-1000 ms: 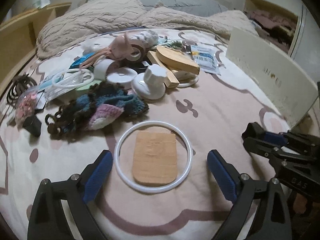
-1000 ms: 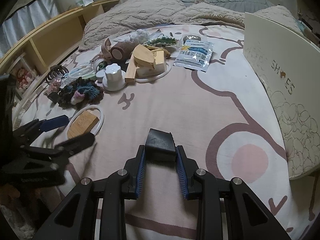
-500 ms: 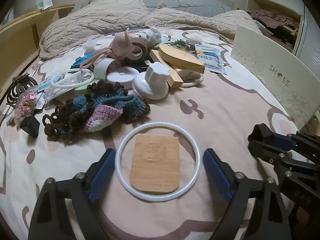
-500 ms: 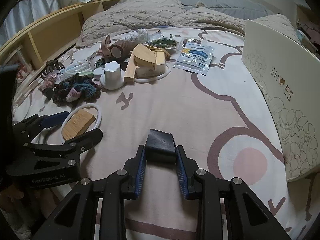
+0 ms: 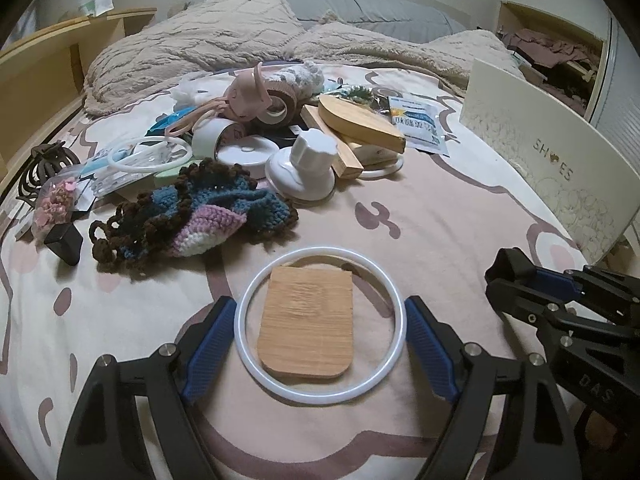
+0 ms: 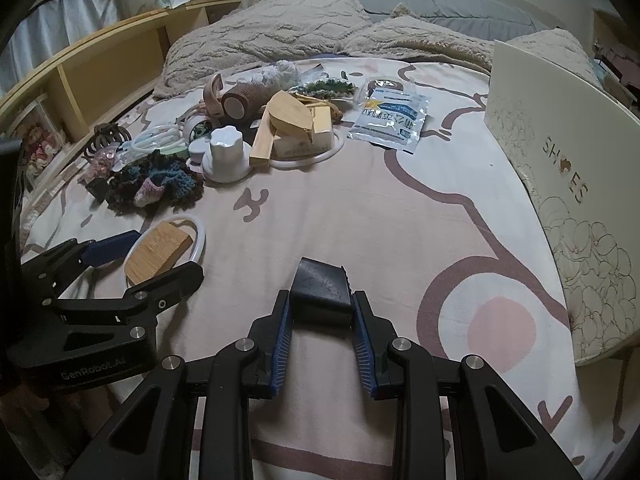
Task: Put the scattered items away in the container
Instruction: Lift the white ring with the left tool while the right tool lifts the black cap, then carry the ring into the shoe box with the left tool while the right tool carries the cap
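A white ring [image 5: 320, 395] lies on the bed cover with a flat wooden tile [image 5: 308, 324] inside it. My left gripper [image 5: 320, 340] straddles the ring, and its blue pads [image 5: 210, 340] touch the ring's outer rim on both sides. From the right wrist view, the left gripper [image 6: 168, 252] sits low at the left over the ring [image 6: 200, 236] and the tile [image 6: 156, 250]. My right gripper [image 6: 320, 300] is shut on a small black block [image 6: 322, 284], held just above the cover. The white shoe box [image 6: 560, 152] stands at the right edge.
A pile lies beyond the ring: a crocheted piece [image 5: 192, 216], a white knob lid [image 5: 304, 164], wooden blocks [image 5: 356, 124], a printed packet [image 5: 420, 124], a hair claw [image 5: 44, 164] and another black block [image 5: 64, 240]. A beige blanket [image 5: 240, 40] lies behind. Wooden shelving [image 6: 100, 64] borders the left.
The left gripper's jaws have narrowed from standing wide of the ring to touching its rim. The right gripper keeps its hold on the black block and has not moved.
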Demonstrator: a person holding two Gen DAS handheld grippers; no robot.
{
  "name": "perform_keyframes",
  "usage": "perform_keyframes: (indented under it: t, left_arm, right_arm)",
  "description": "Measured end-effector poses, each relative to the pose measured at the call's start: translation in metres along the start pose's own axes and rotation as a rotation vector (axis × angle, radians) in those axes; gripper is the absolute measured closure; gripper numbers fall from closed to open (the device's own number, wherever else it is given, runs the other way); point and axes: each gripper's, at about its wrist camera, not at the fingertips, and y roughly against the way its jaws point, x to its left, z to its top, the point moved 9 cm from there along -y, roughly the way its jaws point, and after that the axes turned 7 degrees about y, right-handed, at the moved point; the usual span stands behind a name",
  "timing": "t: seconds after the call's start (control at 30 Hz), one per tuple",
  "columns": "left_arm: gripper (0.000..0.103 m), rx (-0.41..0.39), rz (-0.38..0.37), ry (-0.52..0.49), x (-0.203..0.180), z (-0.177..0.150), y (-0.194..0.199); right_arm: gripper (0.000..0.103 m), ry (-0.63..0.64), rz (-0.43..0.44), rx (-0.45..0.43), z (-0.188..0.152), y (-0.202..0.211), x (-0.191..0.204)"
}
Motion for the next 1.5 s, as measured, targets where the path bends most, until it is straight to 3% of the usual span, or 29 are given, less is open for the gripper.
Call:
perform_keyframes:
  t: [0.93, 1.5]
  left_arm:
    - [0.019, -0.108, -0.013, 0.020, -0.007, 0.022, 0.040]
    - [0.019, -0.191, -0.080, -0.008, -0.063, 0.047, 0.083]
  right_arm:
    - [0.073, -0.034, -0.013, -0.113, 0.024, 0.035, -0.017]
    - [0.073, -0.088, -0.029, -0.268, 0.058, 0.097, -0.051]
